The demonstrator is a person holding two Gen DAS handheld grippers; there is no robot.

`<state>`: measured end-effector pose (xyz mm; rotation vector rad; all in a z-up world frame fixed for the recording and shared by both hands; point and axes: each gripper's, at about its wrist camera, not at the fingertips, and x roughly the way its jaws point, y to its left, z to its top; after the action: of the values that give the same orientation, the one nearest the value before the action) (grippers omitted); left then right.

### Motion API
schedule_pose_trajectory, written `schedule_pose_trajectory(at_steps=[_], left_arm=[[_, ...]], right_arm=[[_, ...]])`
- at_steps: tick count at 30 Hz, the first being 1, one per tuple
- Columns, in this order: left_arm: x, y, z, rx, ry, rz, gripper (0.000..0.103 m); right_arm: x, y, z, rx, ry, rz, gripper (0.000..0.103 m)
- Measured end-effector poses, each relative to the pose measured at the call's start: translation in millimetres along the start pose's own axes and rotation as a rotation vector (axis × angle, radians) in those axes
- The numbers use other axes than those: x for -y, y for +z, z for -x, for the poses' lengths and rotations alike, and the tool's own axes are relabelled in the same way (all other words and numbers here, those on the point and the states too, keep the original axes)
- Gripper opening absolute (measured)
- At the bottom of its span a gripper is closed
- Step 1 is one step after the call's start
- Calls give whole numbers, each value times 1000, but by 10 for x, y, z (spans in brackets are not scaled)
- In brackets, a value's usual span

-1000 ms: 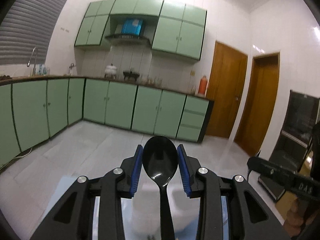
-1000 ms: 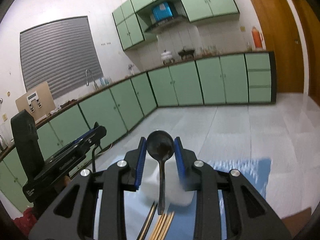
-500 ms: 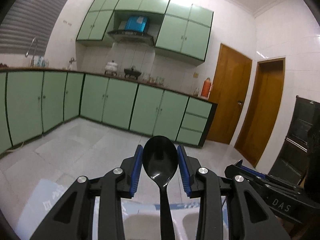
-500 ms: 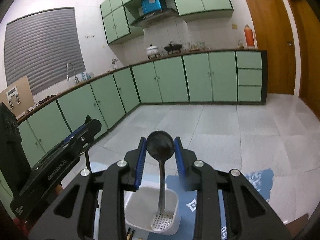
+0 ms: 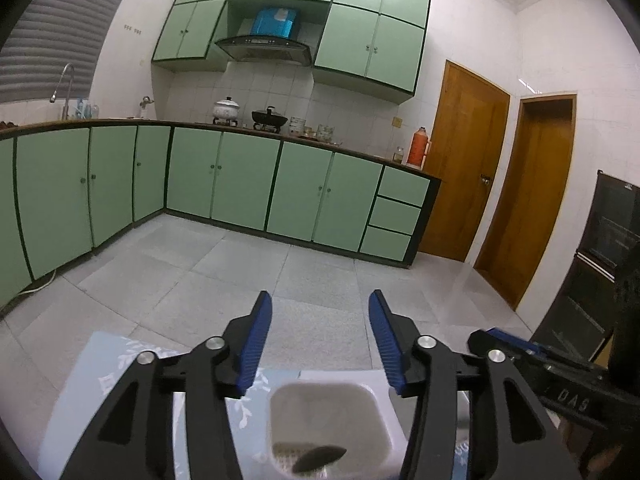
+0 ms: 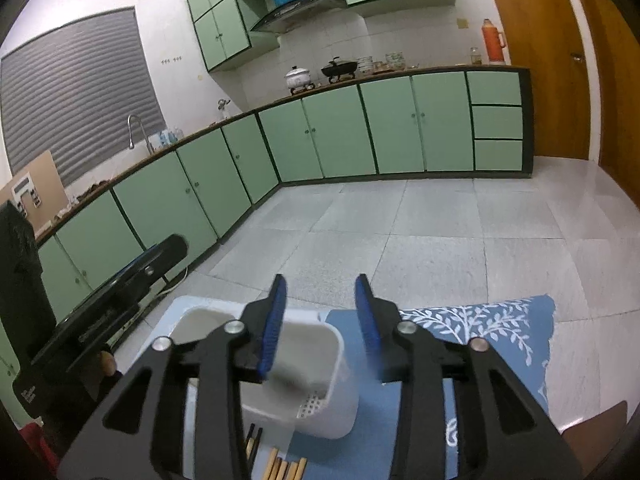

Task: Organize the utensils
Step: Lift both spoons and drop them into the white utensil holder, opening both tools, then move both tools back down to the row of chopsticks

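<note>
Utensils are seen down in the white caddy (image 5: 376,396): one dark spoon bowl (image 5: 318,457) is glimpsed on the perforated floor of its compartment, blurred and cut off by the frame edge. Two compartments are counted in the caddy (image 6: 336,344), which stands on the blue leaf-patterned mat (image 6: 480,320). The left gripper (image 5: 320,344) is held just above it, jaws opening, nothing between the blue pads. The right gripper (image 6: 320,320) is likewise opening and empty. At the near edge, chopstick ends (image 6: 286,468) are cut off: roughly five pale, two dark, hard to count. "DAS" is read on the right gripper's body in the left view; other lettering is illegible.
</note>
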<state>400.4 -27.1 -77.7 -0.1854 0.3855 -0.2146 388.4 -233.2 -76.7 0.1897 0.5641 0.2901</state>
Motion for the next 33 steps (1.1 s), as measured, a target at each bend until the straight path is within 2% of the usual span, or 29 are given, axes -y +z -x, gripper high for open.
schedule_pose_trajectory(at_steps=[2,7,10,16,21,26,33], left_arm=[[25,-16,152,-8,15,-5,57],[82,-236,605,-55,45,-42,68],[114,-527,863,-127,49,-71,71],[155,-1195,1264,-285,58,-91,72],[138,-1593,1440,-364,105,-104,72],[79,-1877,1571,-410,136,-102,72],[44,-2042,1684,-450,143,-95,72]], right_arm=[[16,-60,185,22,-14,-10,54],[23,-420,649,25,-53,-7,73],[28,-771,880,-20,-64,-17,76],[-58,-1516,1182,-139,-117,-48,76],[-239,-1998,1326,-189,-157,-32,76],[-481,-2295,1406,-232,-140,11,72],[-646,-2550,1347,-294,-129,69,66]])
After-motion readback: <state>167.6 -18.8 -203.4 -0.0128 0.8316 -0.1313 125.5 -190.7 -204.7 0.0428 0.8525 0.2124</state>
